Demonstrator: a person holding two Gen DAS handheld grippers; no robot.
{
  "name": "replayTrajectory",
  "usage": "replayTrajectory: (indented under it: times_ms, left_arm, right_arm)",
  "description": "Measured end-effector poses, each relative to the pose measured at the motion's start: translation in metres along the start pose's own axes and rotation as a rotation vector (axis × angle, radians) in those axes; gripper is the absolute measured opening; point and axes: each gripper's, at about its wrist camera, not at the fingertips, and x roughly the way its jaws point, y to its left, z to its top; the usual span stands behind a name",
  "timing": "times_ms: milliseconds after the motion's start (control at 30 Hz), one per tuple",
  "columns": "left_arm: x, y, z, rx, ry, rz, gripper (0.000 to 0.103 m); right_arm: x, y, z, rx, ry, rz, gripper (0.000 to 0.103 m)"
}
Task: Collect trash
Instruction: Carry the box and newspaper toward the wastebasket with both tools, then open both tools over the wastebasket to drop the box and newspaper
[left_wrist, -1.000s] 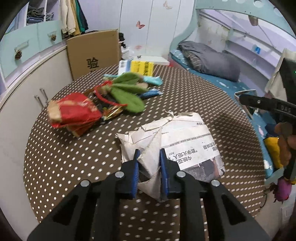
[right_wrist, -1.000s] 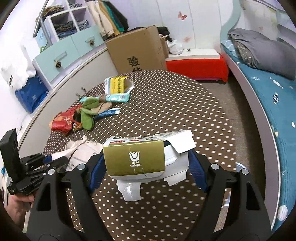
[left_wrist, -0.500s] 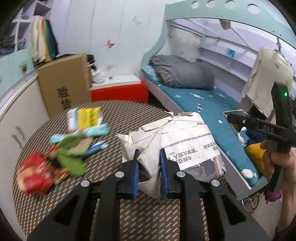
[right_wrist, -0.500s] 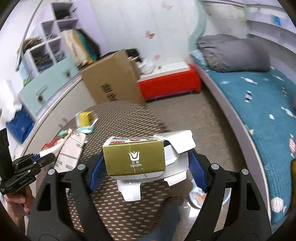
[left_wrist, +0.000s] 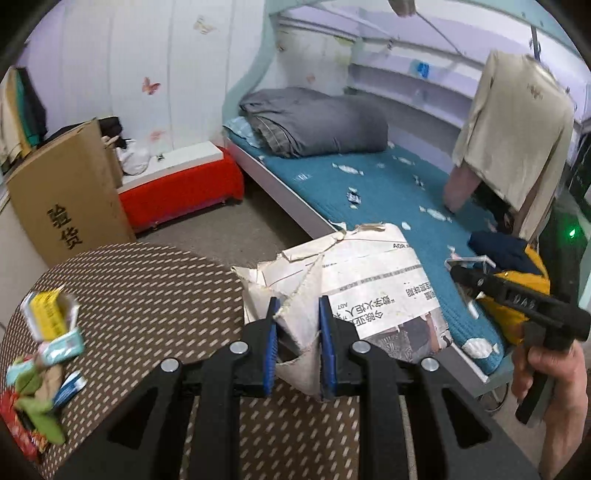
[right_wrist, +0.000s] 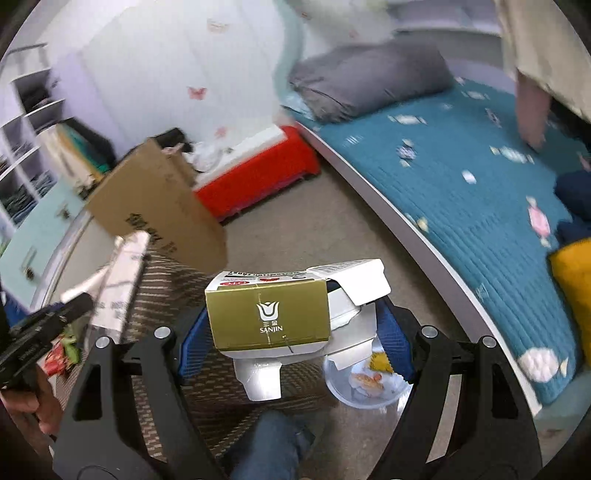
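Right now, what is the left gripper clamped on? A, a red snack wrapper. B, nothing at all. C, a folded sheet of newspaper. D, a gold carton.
C: in the left wrist view the left gripper pinches a crumpled fold of the newspaper between its blue pads, while the gold carton sits in the right gripper.

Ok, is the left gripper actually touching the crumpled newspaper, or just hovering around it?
Touching. The left wrist view shows the left gripper shut on a fold of the crumpled newspaper, both blue pads pressed against the paper.
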Motion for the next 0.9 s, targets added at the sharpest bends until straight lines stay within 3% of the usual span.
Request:
replayTrajectory:
  times_ms: [400, 467, 500, 633, 900]
  left_arm:
    - [0.112, -0.061, 0.01, 0.165, 0.177, 0.042, 0.02]
    - [0.129, -0.07, 0.01, 0.191, 0.212, 0.05, 0.02]
    - [0.138, -0.074, 0.01, 0.202, 0.234, 0.049, 0.02]
    - [0.17, -0.088, 0.008, 0.231, 0.328, 0.035, 0.02]
    - [0.205, -0.126, 0.011, 0.367, 0.426, 0.045, 0.024]
  right_arm:
    - [0.169, -0.11, -0.068, 0.268, 0.308, -0.034, 0.078]
    - [0.188, -0.124, -0.077, 0.328, 0.348, -0.027, 0.082]
    - [0.198, -0.135, -0.083, 0.376, 0.369, -0.024, 0.092]
    - [0.202, -0.153, -0.088, 0.468, 0.369, -0.019, 0.095]
    - [0.135, -0.176, -0.073, 0.508, 0.22, -0.042, 0.095]
